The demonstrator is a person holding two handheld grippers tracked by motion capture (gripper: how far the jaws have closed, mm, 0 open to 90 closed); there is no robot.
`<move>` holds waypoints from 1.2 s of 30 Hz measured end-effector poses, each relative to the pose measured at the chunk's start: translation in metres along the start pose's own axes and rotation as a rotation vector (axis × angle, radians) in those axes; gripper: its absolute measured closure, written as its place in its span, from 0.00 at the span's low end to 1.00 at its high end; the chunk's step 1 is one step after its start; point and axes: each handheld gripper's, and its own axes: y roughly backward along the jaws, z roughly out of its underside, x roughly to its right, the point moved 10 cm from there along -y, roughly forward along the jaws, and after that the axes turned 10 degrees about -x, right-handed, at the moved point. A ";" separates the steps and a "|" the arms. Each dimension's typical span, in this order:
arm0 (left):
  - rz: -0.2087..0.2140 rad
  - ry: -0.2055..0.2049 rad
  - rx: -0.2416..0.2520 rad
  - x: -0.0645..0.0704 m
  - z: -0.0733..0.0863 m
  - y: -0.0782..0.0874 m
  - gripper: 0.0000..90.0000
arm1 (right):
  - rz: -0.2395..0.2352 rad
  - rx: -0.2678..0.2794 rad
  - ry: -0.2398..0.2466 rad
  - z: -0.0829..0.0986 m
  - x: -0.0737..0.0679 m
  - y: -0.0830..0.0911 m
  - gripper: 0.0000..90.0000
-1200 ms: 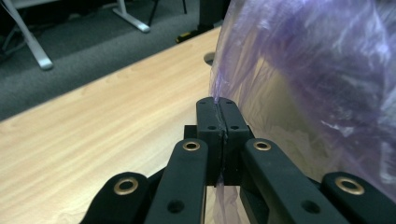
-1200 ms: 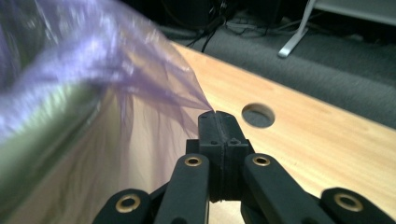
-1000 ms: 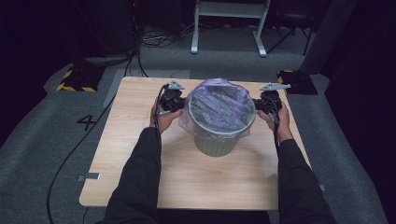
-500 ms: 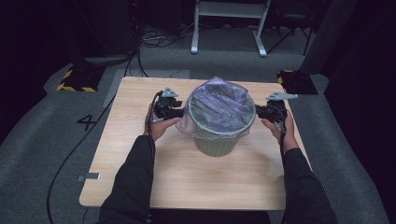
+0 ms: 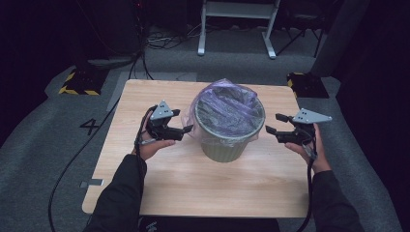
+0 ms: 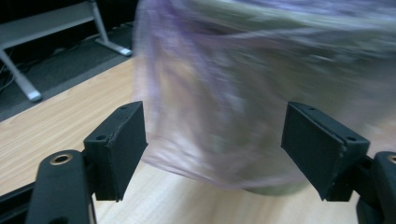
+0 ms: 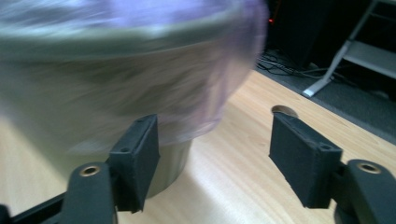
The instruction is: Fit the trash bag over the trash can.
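A green bin [image 5: 228,140] lined with a purple bag [image 5: 227,104] stands mid-surface; left tool [image 5: 186,129] and right tool [image 5: 270,130], both wide open, flank it; gripping the bag's overhang likely follows.

A dark recording lab or studio: a lone wooden tabletop [image 5: 145,179] stands on grey carpet [image 5: 43,159] marked with a number 4 [image 5: 90,126], with loose cables [image 5: 164,41], hazard-striped equipment [image 5: 76,83] and a metal stand [image 5: 237,12] behind.
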 end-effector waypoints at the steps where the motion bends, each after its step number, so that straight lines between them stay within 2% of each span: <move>1: 0.009 -0.011 0.001 0.005 0.001 0.002 0.23 | 0.000 -0.005 0.023 0.001 -0.006 0.002 0.34; 3: 0.028 -0.019 0.007 0.015 0.002 0.004 0.21 | -0.024 -0.014 0.054 0.004 -0.019 0.004 0.28; 6: 0.053 -0.038 0.005 0.029 0.004 0.003 0.18 | -0.004 -0.016 0.118 0.005 -0.036 0.004 0.26; 8: 0.059 -0.055 0.001 0.037 0.005 -0.001 0.18 | -0.013 -0.019 0.124 0.004 -0.045 0.001 0.24; 10: 0.045 -0.074 -0.009 0.043 0.006 -0.004 0.17 | -0.024 -0.007 0.125 0.001 -0.053 -0.001 0.25; 14: 0.039 -0.085 -0.021 0.048 0.008 -0.011 0.21 | 0.005 -0.017 0.147 -0.001 -0.062 -0.009 0.26; 17: 0.037 -0.084 -0.020 0.049 0.008 -0.014 0.38 | 0.021 -0.007 0.137 -0.004 -0.062 -0.011 0.38; 18: 0.040 -0.083 -0.019 0.049 0.008 -0.014 0.46 | 0.004 -0.001 0.137 -0.004 -0.064 -0.011 0.46; 20: 0.018 -0.089 -0.031 0.046 0.010 -0.015 0.55 | -0.003 -0.002 0.141 -0.003 -0.065 -0.011 0.56; 22: 0.024 -0.105 -0.036 0.047 0.011 -0.016 0.71 | -0.031 0.006 0.151 -0.003 -0.068 -0.010 0.73; 24: 0.003 -0.119 -0.054 0.045 0.012 -0.018 0.83 | -0.027 0.023 0.164 -0.002 -0.069 -0.009 0.85; 27: 0.011 -0.125 -0.064 0.045 0.014 -0.021 0.96 | -0.039 0.020 0.165 0.002 -0.069 -0.010 0.97; 29: 0.017 -0.129 -0.061 0.046 0.015 -0.021 0.99 | -0.045 0.022 0.161 0.004 -0.069 -0.009 1.00; 36: 0.044 -0.158 -0.093 0.051 0.025 -0.024 1.00 | -0.068 0.001 0.154 0.013 -0.068 -0.007 1.00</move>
